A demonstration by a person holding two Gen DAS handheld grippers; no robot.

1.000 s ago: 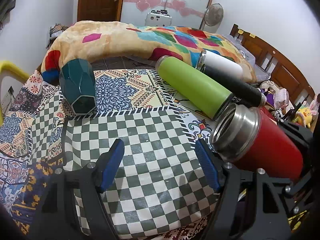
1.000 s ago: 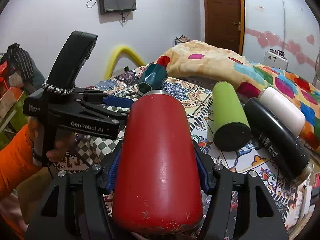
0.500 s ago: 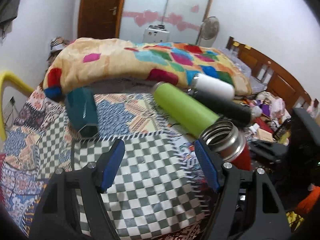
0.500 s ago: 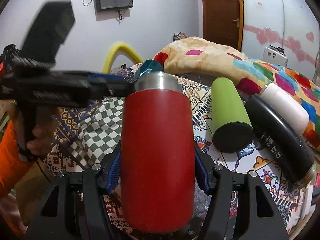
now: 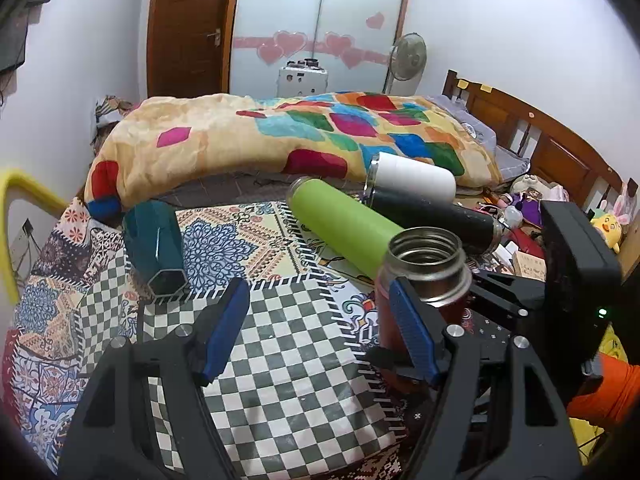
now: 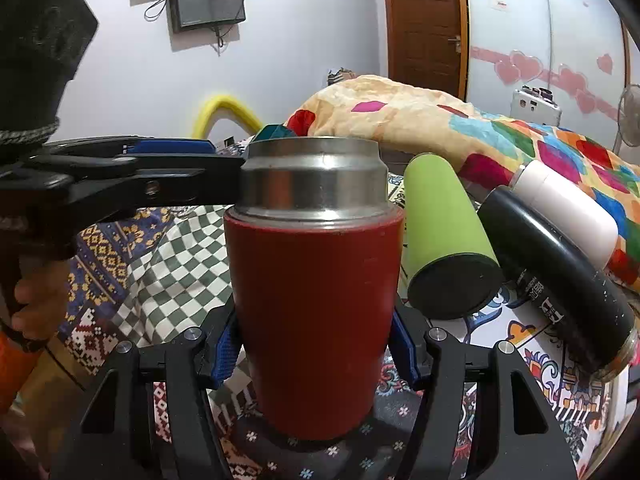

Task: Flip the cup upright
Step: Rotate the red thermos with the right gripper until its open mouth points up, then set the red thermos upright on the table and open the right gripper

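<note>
A red cup (image 6: 316, 312) with a steel neck stands upright on the patterned cloth, its open mouth up. My right gripper (image 6: 316, 354) is shut on the red cup low on its body, a blue pad on each side. In the left wrist view the same cup (image 5: 426, 268) stands at the right, just behind my right-hand finger. My left gripper (image 5: 320, 332) is open and empty above the checked cloth (image 5: 288, 360). It also shows in the right wrist view (image 6: 132, 164), level with the cup's neck on its left.
A green cup (image 5: 340, 228), a black cup (image 5: 432, 214) and a white cup (image 5: 416, 178) lie on their sides behind the red one. A teal faceted cup (image 5: 154, 246) lies at the left. A colourful quilt (image 5: 280, 136) runs along the back.
The right gripper has turned the red cup from lying tilted to standing upright on the cloth. The left gripper has drawn back and up, still open.
</note>
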